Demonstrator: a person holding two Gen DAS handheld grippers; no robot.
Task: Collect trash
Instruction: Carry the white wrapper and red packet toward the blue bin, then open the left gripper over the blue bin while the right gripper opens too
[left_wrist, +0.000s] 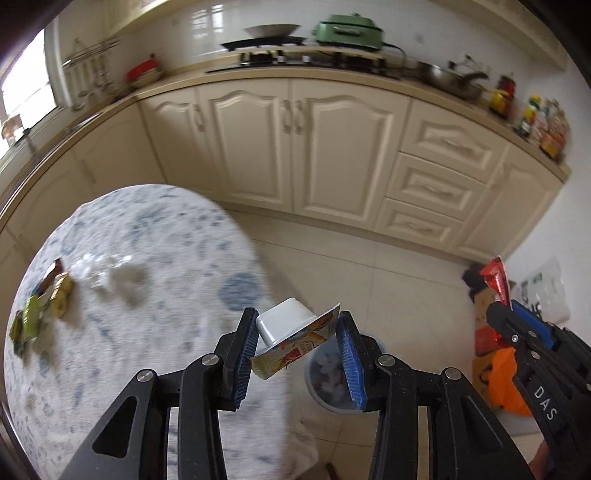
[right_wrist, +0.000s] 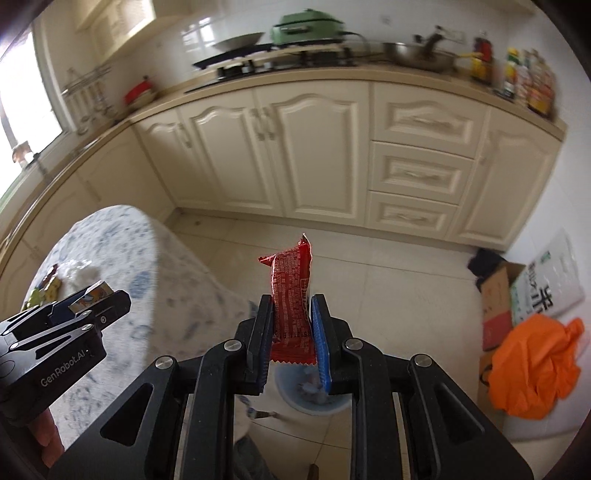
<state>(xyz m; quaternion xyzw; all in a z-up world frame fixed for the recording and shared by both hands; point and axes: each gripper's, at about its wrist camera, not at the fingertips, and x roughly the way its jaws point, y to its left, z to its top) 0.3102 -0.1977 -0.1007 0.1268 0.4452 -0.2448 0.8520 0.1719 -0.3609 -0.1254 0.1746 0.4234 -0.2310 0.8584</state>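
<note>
**Trash gripped in both tools above the bin**

Plastic cup (left_wrist: 284, 325), white and glossy with a printed foil lid, sits tipped sideways between my left gripper (left_wrist: 297, 350) pads, clamped on it. My right gripper (right_wrist: 291, 334) pinches a crinkled red foil wrapper (right_wrist: 291, 291) that stands upright past its fingertips, serrated edge at the bottom. Both tools point steeply down. Below and just beyond each gripper lies a round pale-blue bin (right_wrist: 314, 398) on the tiled floor. To the left of my left tool, small wrappers (left_wrist: 40, 306) lie on the round blue-patterned tablecloth (left_wrist: 147, 258).
</note>
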